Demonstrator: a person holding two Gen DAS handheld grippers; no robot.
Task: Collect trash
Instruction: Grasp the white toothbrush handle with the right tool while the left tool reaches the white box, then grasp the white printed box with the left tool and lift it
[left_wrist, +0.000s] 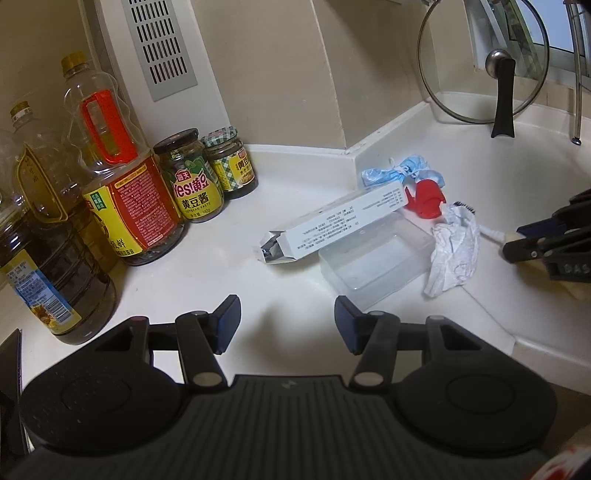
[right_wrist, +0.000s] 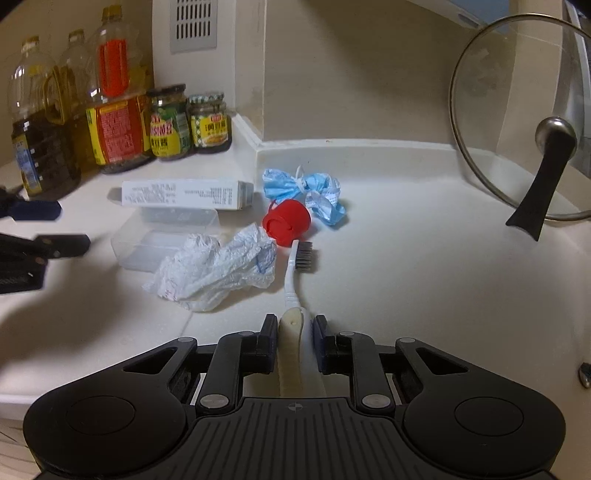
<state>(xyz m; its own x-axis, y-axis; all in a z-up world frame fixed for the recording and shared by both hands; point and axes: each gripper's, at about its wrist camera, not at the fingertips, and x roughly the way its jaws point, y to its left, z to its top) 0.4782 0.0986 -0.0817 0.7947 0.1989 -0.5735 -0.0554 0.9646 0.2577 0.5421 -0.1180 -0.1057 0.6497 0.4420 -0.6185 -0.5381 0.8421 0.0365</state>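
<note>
A white toothbrush (right_wrist: 295, 273) with dark bristles lies on the white counter (right_wrist: 424, 277). Its cream handle runs between the fingers of my right gripper (right_wrist: 295, 325). The left pad touches the handle and a thin gap shows at the right pad. Beside it lie a crumpled white tissue (right_wrist: 218, 269), a red cap (right_wrist: 286, 221), a bunched blue face mask (right_wrist: 306, 188), a white carton (right_wrist: 184, 194) and a clear plastic box (right_wrist: 147, 240). My left gripper (left_wrist: 288, 325) hovers open and empty just short of the clear box (left_wrist: 373, 269) and the carton (left_wrist: 343, 221).
Oil bottles (left_wrist: 122, 192) and two sauce jars (left_wrist: 195, 177) stand against the wall at the left. A glass pot lid (right_wrist: 524, 122) leans on the wall at the right. The counter steps down along an edge (left_wrist: 491, 314) near the tissue (left_wrist: 452, 258).
</note>
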